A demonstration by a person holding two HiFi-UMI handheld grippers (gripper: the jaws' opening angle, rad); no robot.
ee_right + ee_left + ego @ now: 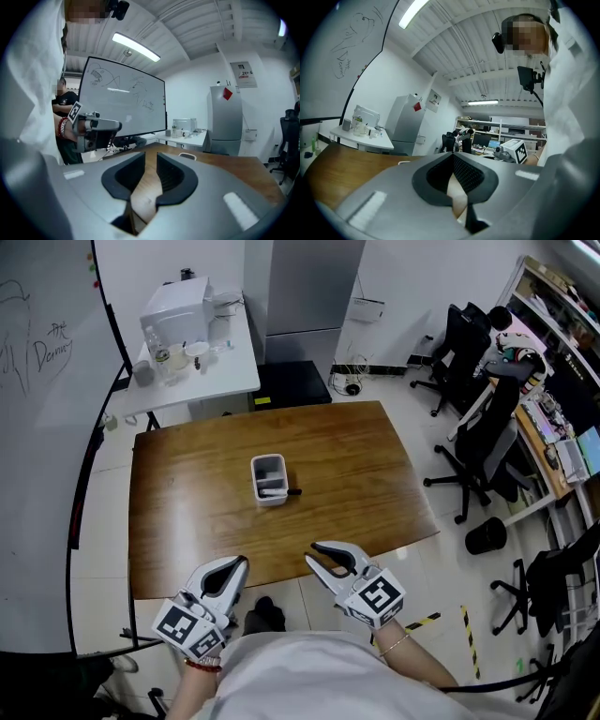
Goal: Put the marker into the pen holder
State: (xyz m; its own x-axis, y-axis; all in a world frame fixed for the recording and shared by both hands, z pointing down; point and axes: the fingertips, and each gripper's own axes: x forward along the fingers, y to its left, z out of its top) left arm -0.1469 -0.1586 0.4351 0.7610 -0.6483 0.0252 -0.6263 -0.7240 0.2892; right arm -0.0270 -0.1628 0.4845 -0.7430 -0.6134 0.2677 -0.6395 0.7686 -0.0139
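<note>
Loose handwriting and a sketch cover the whiteboard [37,381], but none of it can be read. In the right gripper view, the print on a wall notice [243,74] is too small to make out.

Only the head view shows the marker [292,491]. It is a dark stick at the near right corner of the white pen holder [254,479], in the middle of the wooden tabletop [187,512]. Whether it lies inside or just against the holder I cannot tell. Both tools are at the tabletop's near edge, well apart from it.

The left tool [239,563] is clenched, its tips meeting on nothing in its own view [451,155]. The right tool [314,554] is released and empty, with bare wood showing through the gap [151,157]. The holder's rim [187,156] peeks just beyond its jaw.
</note>
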